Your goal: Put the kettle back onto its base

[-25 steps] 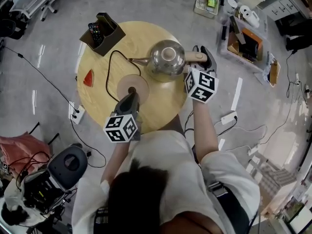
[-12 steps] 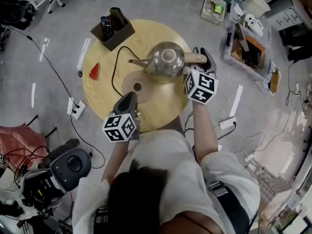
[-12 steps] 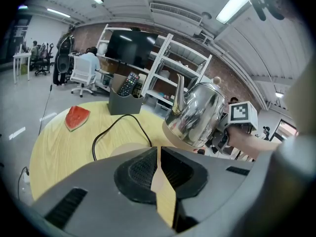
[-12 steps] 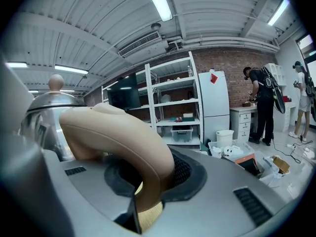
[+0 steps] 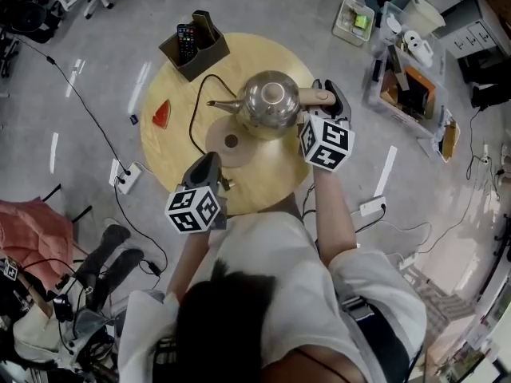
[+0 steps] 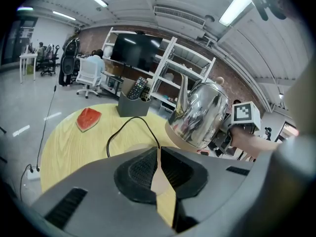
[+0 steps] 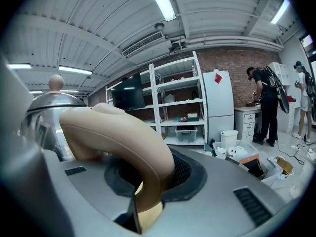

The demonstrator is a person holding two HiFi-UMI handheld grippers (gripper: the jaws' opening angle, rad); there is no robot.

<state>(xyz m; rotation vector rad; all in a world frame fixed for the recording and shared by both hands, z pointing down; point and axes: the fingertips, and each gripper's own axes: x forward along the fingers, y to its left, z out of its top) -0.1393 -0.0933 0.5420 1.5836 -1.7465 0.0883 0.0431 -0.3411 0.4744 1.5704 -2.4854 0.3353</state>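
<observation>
beneath kettle, base partly hidden

From the head view, the kettle is covering the far-right rim of the base. The right gripper view's left edge is cropping the kettle's body.

This is looking like a lab or workshop set up in an open office. Tube lights are running along a bare ribbed ceiling beside an air vent. White shelves are standing against a brick wall and carrying a dark screen. Office chairs are sitting on the grey floor, and a person is standing at a counter. Power strips are lying around a round table, and bins of gear are crowding the floor near its right edge.
</observation>
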